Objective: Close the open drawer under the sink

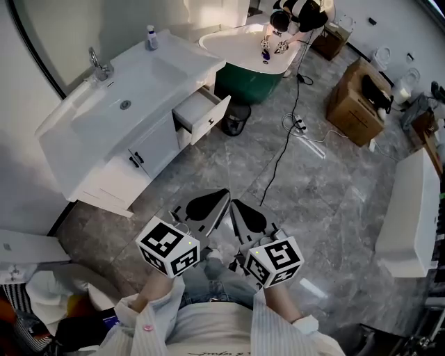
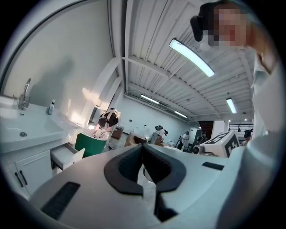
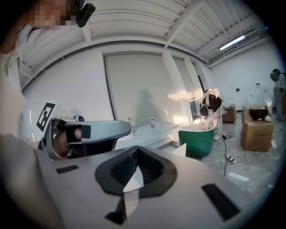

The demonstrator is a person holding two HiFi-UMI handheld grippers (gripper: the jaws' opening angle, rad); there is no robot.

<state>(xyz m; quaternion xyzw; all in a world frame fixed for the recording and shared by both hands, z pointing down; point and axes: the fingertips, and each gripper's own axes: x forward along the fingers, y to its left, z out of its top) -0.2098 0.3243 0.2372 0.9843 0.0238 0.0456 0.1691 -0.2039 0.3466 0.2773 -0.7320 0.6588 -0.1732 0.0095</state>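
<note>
The white vanity [image 1: 90, 149] with its sink stands at the upper left of the head view. Its right-hand drawer [image 1: 201, 115] is pulled out, the front panel facing the floor space. The same open drawer [image 2: 67, 156] shows at the lower left of the left gripper view, and its white front [image 3: 181, 150] peeks over the jaws in the right gripper view. My left gripper [image 1: 221, 197] and right gripper [image 1: 236, 206] are held side by side close to my body, well short of the drawer. Both are shut and empty, as the left gripper [image 2: 143, 148] and right gripper [image 3: 136, 151] show in their own views.
A green-sided bathtub [image 1: 250, 80] stands just beyond the drawer, with a person [image 1: 295, 14] bent over it. A black bin [image 1: 236, 119] sits beside the drawer. A black cable [image 1: 285, 146] crosses the grey floor. A cardboard box [image 1: 358, 101] is at the right.
</note>
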